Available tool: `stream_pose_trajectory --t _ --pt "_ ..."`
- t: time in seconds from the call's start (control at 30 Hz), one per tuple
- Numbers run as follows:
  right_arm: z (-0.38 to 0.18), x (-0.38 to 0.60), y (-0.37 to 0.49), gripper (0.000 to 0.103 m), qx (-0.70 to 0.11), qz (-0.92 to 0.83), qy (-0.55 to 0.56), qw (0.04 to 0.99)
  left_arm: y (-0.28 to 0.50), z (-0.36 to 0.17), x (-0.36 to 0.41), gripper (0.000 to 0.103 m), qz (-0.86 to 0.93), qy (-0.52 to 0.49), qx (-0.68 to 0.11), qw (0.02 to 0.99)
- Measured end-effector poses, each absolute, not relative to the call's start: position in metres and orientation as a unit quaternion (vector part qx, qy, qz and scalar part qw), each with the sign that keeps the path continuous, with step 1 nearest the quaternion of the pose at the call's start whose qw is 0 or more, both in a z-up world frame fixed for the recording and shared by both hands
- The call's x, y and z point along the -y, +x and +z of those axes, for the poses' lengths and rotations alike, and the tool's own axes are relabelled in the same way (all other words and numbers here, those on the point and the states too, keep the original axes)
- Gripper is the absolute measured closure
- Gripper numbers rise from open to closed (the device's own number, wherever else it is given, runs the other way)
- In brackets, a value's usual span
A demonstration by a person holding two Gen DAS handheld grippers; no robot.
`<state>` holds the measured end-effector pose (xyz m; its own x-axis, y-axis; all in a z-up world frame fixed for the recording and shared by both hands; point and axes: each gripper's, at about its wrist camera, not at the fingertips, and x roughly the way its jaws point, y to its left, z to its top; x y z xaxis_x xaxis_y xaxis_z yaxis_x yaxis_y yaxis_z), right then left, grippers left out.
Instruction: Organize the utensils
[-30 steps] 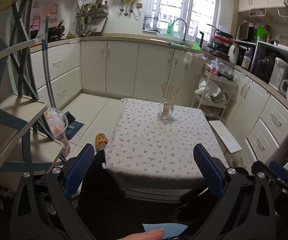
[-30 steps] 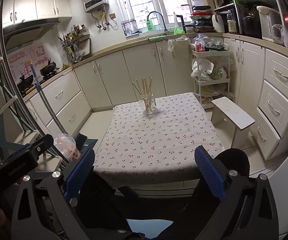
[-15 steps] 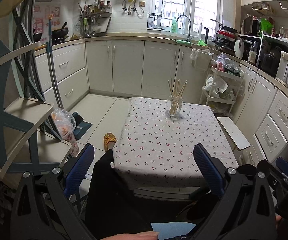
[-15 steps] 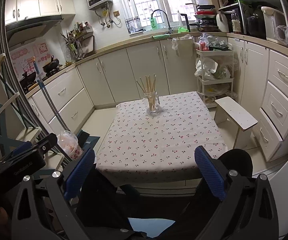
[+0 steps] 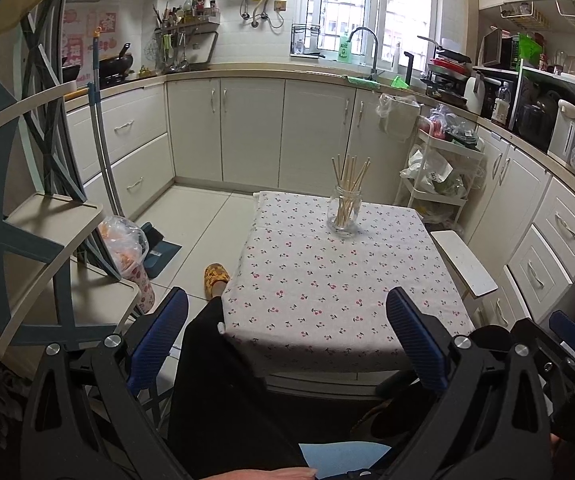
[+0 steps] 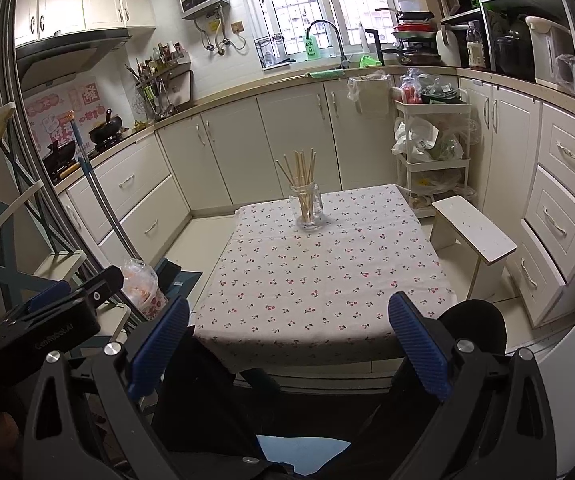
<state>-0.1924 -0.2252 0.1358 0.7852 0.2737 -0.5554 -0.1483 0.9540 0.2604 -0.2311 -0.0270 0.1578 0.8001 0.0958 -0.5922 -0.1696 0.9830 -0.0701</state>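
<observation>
Kitchen seen from both wrist cams: cream cabinets (image 5: 247,128) run along the back and right walls, window and sink tap (image 5: 363,46) behind

Low table (image 5: 343,280) with cherry-print cloth is centred in both views, nothing on it except one item

White stool (image 6: 473,230) stands just beside the table's right edge; white trolley (image 6: 431,148) loaded with bags sits behind it

Left gripper (image 5: 287,320) is held low, in front of the table's near edge, jaws spread wide, nothing between the blue pads (image 5: 159,336)

Right gripper (image 6: 287,322) same: wide apart, empty, short of the table

Glass jar (image 5: 344,214) is upright at the far end of the table, well apart from both grippers

Chopsticks (image 5: 349,184) stand fanned inside the jar

Yellow slipper (image 5: 215,274) is on the floor at the table's left side, a dark-trousered leg above it
</observation>
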Motion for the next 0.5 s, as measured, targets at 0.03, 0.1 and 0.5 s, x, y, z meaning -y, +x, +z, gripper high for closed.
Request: stream_pose_trajectory --t 0.03,0.1,0.5 --pt "0.1368 0.2249 -0.1933 0.007 -0.304 0.112 0.100 0.941 -0.2311 0.1585 0.0263 0.008 0.070 -0.060 -0.308 0.947" --pt "0.1378 0.2233 -0.1962 0.007 -0.299 0.112 0.098 0.943 -0.2320 0.1591 0.0266 0.008 0.069 -0.060 -0.306 0.947" --pt "0.1367 0.2238 -0.1995 0.007 -0.299 0.114 0.099 0.942 -0.2324 0.1621 0.0272 0.008 0.067 -0.061 -0.307 0.947"
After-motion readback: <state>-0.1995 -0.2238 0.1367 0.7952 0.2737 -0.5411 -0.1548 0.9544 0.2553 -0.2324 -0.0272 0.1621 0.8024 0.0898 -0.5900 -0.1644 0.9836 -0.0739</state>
